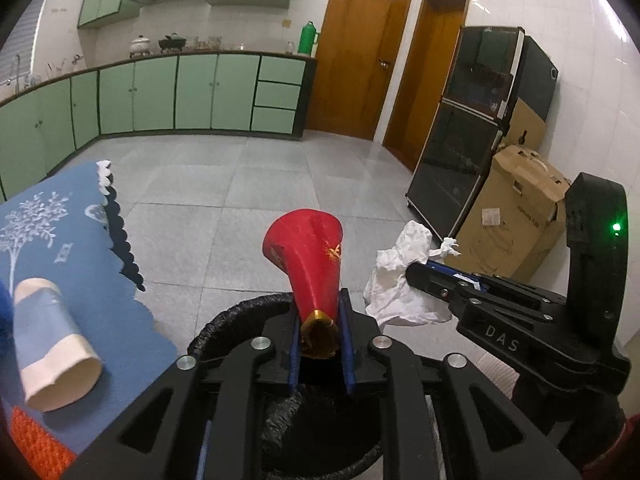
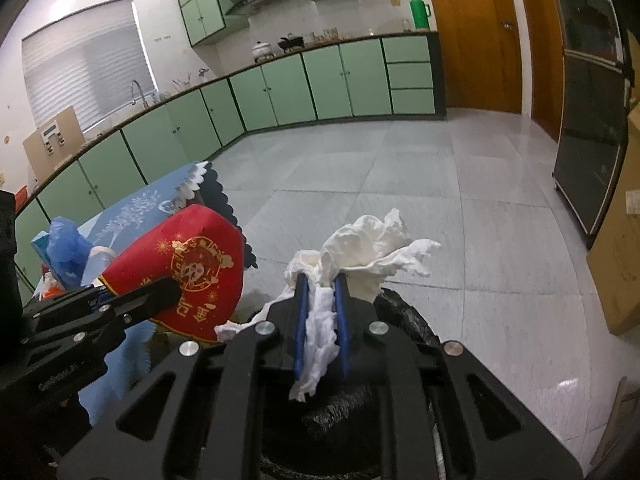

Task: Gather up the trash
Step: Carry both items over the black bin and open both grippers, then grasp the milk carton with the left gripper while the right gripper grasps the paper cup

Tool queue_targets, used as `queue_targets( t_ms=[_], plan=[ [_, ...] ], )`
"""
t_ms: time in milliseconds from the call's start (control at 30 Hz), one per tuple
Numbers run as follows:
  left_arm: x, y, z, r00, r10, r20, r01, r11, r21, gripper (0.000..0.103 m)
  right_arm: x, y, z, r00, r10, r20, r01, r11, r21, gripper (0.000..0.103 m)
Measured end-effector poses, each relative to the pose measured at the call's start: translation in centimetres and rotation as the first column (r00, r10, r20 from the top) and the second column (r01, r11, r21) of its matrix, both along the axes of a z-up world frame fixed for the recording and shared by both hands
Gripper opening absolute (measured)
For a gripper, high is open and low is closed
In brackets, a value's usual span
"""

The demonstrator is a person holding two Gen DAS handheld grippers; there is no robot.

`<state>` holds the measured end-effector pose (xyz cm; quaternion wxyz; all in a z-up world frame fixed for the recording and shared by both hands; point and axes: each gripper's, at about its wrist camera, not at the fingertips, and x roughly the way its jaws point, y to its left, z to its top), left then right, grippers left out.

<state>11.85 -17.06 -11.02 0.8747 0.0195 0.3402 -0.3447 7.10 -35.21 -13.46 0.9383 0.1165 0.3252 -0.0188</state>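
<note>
**Left wrist view: both loads held over the bin**

Left wrist view: the left gripper is seen clenched on the narrow gold-rimmed end of a red paper cup, whose long axis runs up and away from the fingers. The black-lined trash bin lies directly beneath. A second paper cup lies on its side on the blue-clothed worktop, to the left.

Right wrist view: the right gripper is seen grasping a crumpled white tissue, with the bin's black liner just below. Release straight down is judged sufficient for both.
</note>
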Motion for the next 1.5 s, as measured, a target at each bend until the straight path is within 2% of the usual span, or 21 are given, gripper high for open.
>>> queue_targets(
  t_ms=[67,133,200,267,300,333,467,700,833,933,1100,1200,1233,1333,1500],
  plan=[
    [0.4,-0.3,-0.3,1.000,-0.004,-0.018,0.004,1.000,0.005,0.025,0.1,-0.6,-0.5,1.000,-0.006,-0.014,0.007,1.000,0.017,0.018],
    [0.5,-0.3,-0.4,0.999,-0.008,-0.031,0.008,1.000,0.002,0.031,0.2,-0.9,-1.0,1.000,-0.017,-0.022,0.017,0.999,0.031,0.027],
    [0.6,0.0,-0.5,1.000,-0.005,-0.030,0.005,1.000,0.001,0.038,0.1,-1.1,-1.2,0.999,-0.028,-0.031,0.029,0.999,0.035,0.037],
    [0.6,0.3,-0.2,1.000,0.002,-0.031,-0.002,1.000,-0.003,0.042,-0.1,-1.1,-1.3,0.999,-0.040,-0.034,0.042,0.998,0.042,0.053],
    [0.6,0.7,0.0,0.999,0.009,-0.031,-0.010,1.000,-0.006,0.045,-0.1,-1.2,-1.2,0.998,-0.048,-0.032,0.049,0.998,0.043,0.064],
    [0.5,1.2,0.3,0.999,0.021,-0.028,-0.021,1.000,-0.008,0.046,-0.2,-1.1,-1.1,0.998,-0.059,-0.028,0.060,0.997,0.040,0.070],
    [0.2,3.3,1.5,0.997,0.078,0.003,-0.078,0.997,-0.012,0.061,-0.3,-0.7,-0.4,0.997,-0.071,-0.010,0.072,0.997,0.036,0.085],
    [-1.0,8.9,3.8,0.975,0.214,0.067,-0.213,0.977,-0.016,0.066,0.0,2.6,2.2,0.998,-0.010,0.067,0.007,0.999,0.041,0.088],
    [-2.0,12.8,4.7,0.946,0.304,0.108,-0.306,0.952,-0.004,0.066,0.5,6.1,3.7,0.991,0.077,0.111,-0.082,0.996,0.040,0.088],
    [-2.8,15.8,5.2,0.916,0.377,0.137,-0.381,0.924,0.009,0.067,0.8,8.6,4.4,0.981,0.138,0.136,-0.144,0.989,0.038,0.088],
    [-4.2,20.9,5.2,0.845,0.503,0.183,-0.517,0.855,0.037,0.068,1.3,13.6,4.7,0.957,0.251,0.147,-0.255,0.967,0.013,0.088],
    [-4.7,23.8,5.1,0.796,0.573,0.195,-0.592,0.804,0.051,0.070,1.9,16.1,4.5,0.944,0.299,0.140,-0.303,0.953,0.009,0.088],
    [-4.8,24.8,4.9,0.773,0.602,0.198,-0.624,0.779,0.068,0.070,2.0,16.9,4.4,0.940,0.313,0.137,-0.317,0.949,0.006,0.088],
    [-4.5,27.1,4.2,0.738,0.651,0.178,-0.670,0.738,0.080,0.070,2.1,18.7,4.4,0.931,0.341,0.131,-0.342,0.939,-0.015,0.088],
    [-3.5,28.6,3.1,0.714,0.686,0.142,-0.700,0.708,0.098,0.070,2.5,20.3,4.2,0.926,0.358,0.121,-0.357,0.934,-0.033,0.088]
  ],
)
